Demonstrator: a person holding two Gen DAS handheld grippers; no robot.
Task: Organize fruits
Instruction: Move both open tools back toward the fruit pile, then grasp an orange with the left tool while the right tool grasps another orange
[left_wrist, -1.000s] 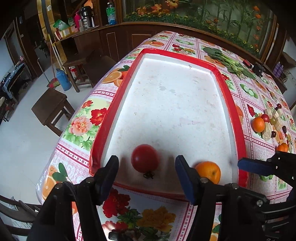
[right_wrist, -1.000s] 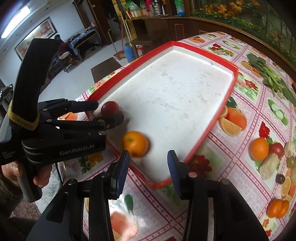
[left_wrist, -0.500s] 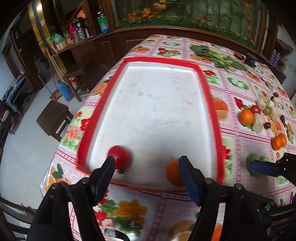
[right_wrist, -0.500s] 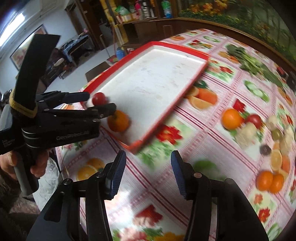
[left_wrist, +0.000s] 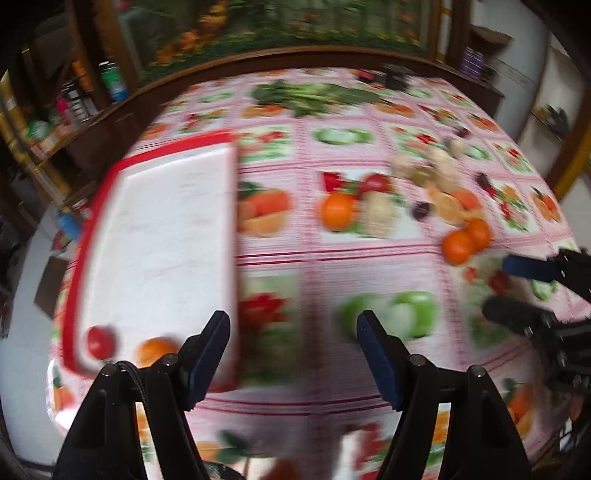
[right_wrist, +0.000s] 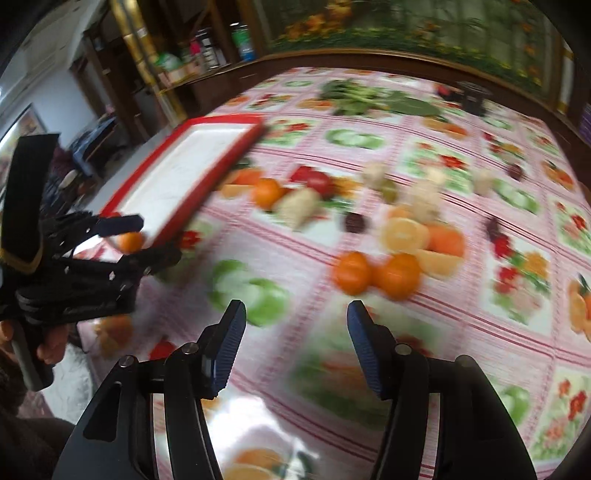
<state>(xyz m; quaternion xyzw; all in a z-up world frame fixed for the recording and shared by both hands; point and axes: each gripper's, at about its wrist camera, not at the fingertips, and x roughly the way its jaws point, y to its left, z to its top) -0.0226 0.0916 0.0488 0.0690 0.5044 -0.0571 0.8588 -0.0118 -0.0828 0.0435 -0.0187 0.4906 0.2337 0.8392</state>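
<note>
Fruits (right_wrist: 376, 275) lie on floral tablecloth (left_wrist: 306, 258) beside red tray (left_wrist: 159, 236); both jaws spread, empty

A: Red round tomato (left_wrist: 99, 341) and round orange (left_wrist: 155, 350) sit side by side in the white red-rimmed tray (left_wrist: 155, 236), left of the left jaws.

B: Two loose oranges (right_wrist: 376, 274) touching on the tablecloth, just ahead of the right jaws. All blurred.
</note>
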